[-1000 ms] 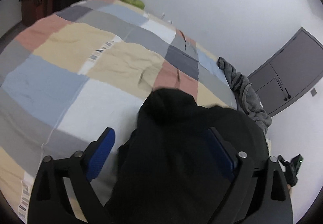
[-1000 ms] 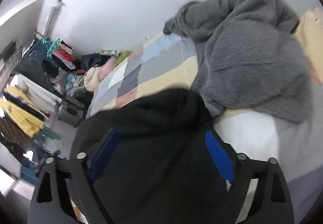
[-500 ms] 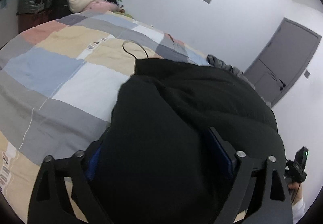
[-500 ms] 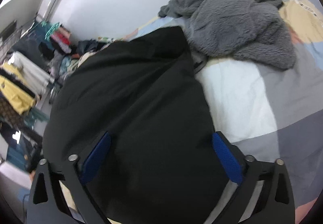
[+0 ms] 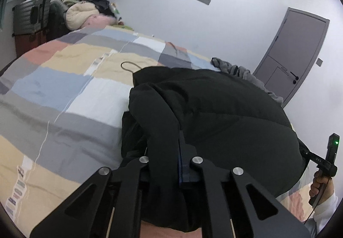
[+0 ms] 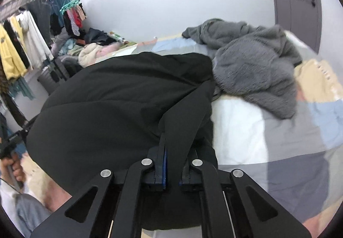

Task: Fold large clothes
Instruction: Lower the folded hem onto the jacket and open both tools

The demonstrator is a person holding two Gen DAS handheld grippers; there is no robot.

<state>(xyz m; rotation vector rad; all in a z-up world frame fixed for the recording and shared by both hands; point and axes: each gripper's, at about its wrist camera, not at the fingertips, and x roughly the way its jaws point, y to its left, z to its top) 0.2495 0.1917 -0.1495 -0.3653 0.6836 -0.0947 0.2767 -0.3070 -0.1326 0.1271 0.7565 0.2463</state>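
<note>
- The black padded coat [image 5: 225, 113] lies heaped on the bed [image 5: 64, 88], near the edge where the person stands, spread over the patchwork cover of grey, blue, cream and pink squares.
- The left gripper [image 5: 169, 152] is closing and already pinches a fold of the coat's black fabric, which runs up between its jaws; a strip of blue pad shows on one side of the fold.
- The right gripper [image 6: 173, 152] is clamped on another fold of the same coat at its other side, the cloth drawn into a narrow wedge between the blue pads.
- A thin dark cord loop [image 5: 128, 66] from the coat rests on a cream square of the cover just beyond the garment.
- A grey fleece garment [image 6: 253, 71] lies crumpled on the bed, touching the far corner of the coat in the right wrist view.
- In the left wrist view the person's right hand [image 5: 321, 184] shows at the edge, wrapped round a handle, with a white sleeve below it.
- A grey door [image 5: 298, 51] stands shut in the white wall past the bed.
- Clothes hang on a rack [image 6: 23, 45] at the far side of the room, with a pile of garments [image 6: 90, 51] and a grey suitcase [image 5: 27, 15] beside the bed's far end.
</note>
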